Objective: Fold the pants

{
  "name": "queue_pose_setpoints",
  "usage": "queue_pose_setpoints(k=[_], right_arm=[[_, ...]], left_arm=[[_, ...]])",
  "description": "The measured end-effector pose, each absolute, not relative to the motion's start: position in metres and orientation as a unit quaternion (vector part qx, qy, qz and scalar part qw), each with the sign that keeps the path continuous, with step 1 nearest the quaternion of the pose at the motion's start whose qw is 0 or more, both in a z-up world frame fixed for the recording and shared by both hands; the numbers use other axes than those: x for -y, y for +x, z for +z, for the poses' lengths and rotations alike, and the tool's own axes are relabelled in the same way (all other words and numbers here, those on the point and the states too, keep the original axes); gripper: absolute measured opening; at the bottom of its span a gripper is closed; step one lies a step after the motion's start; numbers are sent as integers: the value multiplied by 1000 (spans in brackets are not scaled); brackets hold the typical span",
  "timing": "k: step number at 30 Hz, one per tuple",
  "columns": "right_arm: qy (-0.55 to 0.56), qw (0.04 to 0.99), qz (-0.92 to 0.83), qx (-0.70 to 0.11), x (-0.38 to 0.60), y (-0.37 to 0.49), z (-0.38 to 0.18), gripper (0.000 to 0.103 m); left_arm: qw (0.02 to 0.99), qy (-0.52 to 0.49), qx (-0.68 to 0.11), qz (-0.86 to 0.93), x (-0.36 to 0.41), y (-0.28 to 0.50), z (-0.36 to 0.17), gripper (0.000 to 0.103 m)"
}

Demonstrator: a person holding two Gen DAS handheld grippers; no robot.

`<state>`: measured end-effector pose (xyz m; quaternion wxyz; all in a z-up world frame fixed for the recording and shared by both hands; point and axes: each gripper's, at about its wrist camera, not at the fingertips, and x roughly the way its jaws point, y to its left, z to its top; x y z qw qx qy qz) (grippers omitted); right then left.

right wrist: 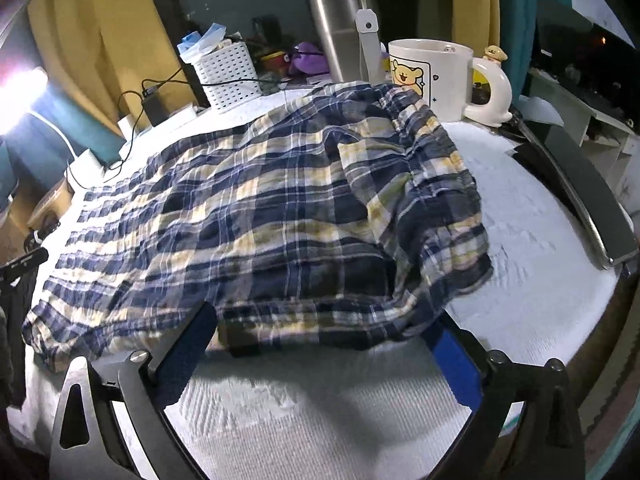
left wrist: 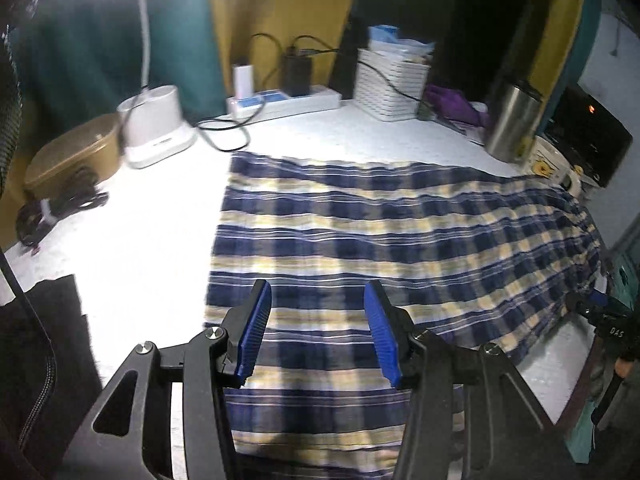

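Left gripper point(left wrist: 318, 328): spread wide, empty, above the pants' near-left end.
Right gripper point(right wrist: 320, 344): fingers parted, straddling the bunched hem at the desk's near edge, not closed.
Pants point(left wrist: 380, 232): spread across the desk point(left wrist: 152, 240), centre to right edge.
Handling: light, limp; pinch hem corners.
Look: navy, cream plaid, crinkled.
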<state>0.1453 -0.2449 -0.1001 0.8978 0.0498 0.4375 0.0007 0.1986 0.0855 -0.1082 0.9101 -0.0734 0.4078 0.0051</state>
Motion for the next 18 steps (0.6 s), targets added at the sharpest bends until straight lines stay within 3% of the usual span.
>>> queue_pose_setpoints(k=[18], right_arm=[[142, 904, 19, -403, 273, 195, -96, 103]], left_arm=[[905, -74, -416, 42, -99, 197, -111, 48]])
